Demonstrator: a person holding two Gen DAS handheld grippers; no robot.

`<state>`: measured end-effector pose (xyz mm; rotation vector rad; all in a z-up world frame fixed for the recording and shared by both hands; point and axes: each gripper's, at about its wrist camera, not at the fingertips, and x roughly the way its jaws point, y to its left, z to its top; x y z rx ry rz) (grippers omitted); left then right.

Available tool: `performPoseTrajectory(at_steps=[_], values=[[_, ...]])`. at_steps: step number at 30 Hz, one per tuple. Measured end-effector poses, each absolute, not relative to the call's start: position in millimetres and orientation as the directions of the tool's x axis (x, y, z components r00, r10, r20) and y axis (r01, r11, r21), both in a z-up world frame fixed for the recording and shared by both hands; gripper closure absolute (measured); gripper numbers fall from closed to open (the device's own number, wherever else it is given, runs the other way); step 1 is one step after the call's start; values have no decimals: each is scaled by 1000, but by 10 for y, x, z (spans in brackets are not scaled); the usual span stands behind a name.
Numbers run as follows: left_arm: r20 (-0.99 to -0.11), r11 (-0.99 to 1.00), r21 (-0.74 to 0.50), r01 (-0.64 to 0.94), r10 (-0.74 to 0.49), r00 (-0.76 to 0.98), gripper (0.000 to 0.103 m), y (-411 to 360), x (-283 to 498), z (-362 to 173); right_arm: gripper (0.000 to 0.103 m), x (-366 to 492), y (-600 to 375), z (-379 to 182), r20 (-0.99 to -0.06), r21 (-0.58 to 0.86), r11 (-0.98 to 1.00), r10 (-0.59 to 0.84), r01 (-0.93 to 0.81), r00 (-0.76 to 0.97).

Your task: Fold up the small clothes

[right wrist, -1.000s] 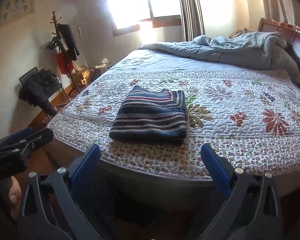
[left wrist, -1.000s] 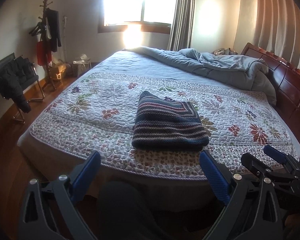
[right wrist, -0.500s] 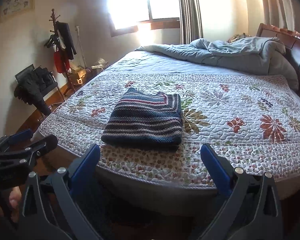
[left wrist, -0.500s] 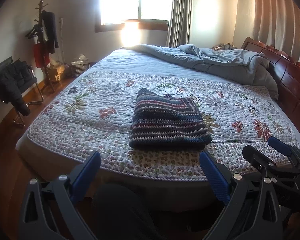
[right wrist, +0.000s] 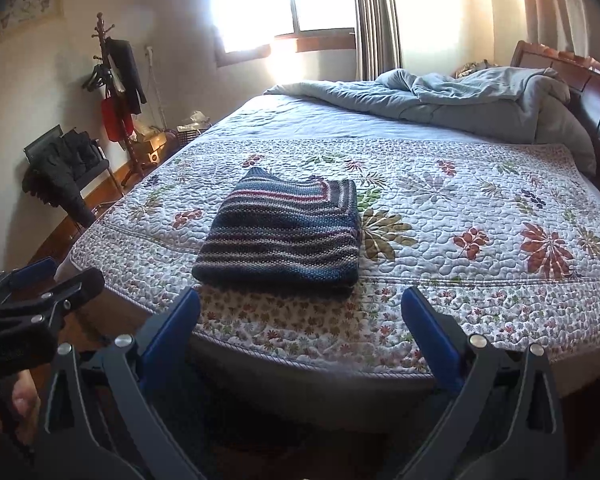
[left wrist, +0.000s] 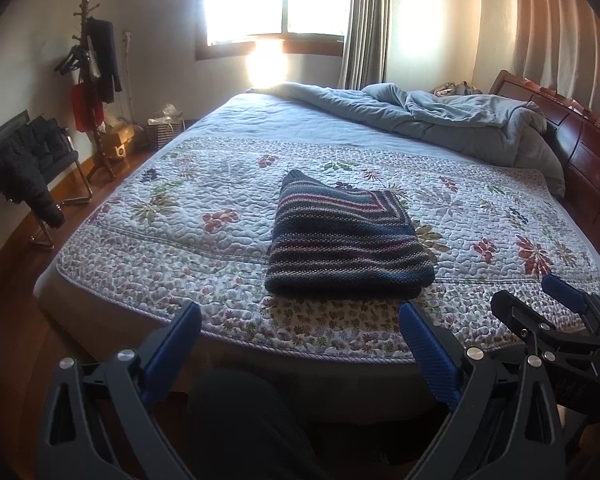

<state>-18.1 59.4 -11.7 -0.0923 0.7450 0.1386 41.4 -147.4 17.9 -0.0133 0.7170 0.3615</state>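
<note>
A striped knit garment [left wrist: 346,238] [right wrist: 286,230], dark blue with red and pale bands, lies folded into a neat rectangle near the front edge of the floral quilt [left wrist: 204,248] [right wrist: 480,216]. My left gripper [left wrist: 300,330] hangs open off the bed's front edge, short of the garment and touching nothing. My right gripper [right wrist: 300,314] is open too, likewise held back from the bed with nothing between its blue-padded fingers [right wrist: 428,332]. Each gripper shows at the edge of the other's view: the right gripper [left wrist: 540,312], the left gripper [right wrist: 56,280].
A rumpled grey-blue duvet [left wrist: 440,120] is heaped at the far end by the wooden headboard [left wrist: 580,148]. At the left stand a coat rack [left wrist: 92,80] and a chair with a dark jacket [left wrist: 24,160] on the wood floor. A dark-clad knee [left wrist: 240,420] sits below the left gripper.
Both grippers have drawn slightly back and up, staying open. The folded garment has not moved.
</note>
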Motion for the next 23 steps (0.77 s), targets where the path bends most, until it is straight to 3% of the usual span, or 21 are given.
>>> performPoseTrajectory(at_steps=[23], values=[[-689,981,-41,-190,109,716,4,639,-227,-85,3,397,-1484,175,-641,114,938,320,-326,697]])
